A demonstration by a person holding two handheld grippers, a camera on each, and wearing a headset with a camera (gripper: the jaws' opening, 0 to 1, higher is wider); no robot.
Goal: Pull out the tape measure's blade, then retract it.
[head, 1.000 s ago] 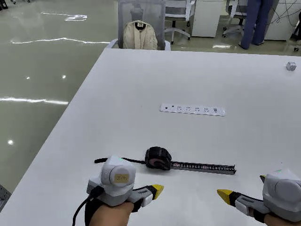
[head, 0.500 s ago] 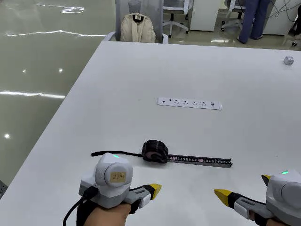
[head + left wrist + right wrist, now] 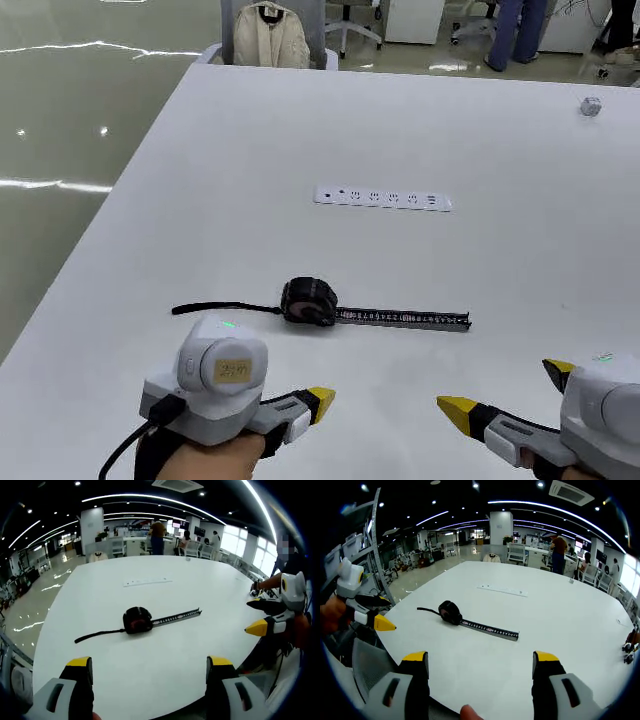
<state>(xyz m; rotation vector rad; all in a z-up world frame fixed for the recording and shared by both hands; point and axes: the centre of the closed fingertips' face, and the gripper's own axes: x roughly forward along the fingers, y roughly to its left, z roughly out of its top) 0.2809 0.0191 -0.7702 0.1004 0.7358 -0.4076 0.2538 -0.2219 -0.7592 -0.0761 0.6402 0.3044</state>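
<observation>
A broad white counter (image 3: pixel 300 150) carries everything. Beyond its far edge stands a chair (image 3: pixel 300 15) with a pale jacket (image 3: pixel 265 35) hung over its back.

Over the near edge, the left tongs (image 3: pixel 149 665) hang with the two yellow-tipped jaws spread wide and nothing between them. The right tongs (image 3: pixel 482 659) sit further along the same edge, towards the right. Their jaws are just as wide apart and they hold nothing either. Both pairs are clear of the counter's things, and each points inward across the surface.

A white power strip (image 3: pixel 382 199) lies flat about mid-counter, running parallel to the near edge.

The tape measure (image 3: pixel 308 301) rests between that strip and the near edge, well apart from both tongs. It has a black, rounded case. Its blade (image 3: pixel 400 319) is drawn out and lies flat on the counter, running from the case towards the right side. A thin black strap (image 3: pixel 225 308) trails from the other side of the case towards the left edge.

A small grey object (image 3: pixel 591 106) sits far back on the right, near the far edge; what it is cannot be told.
</observation>
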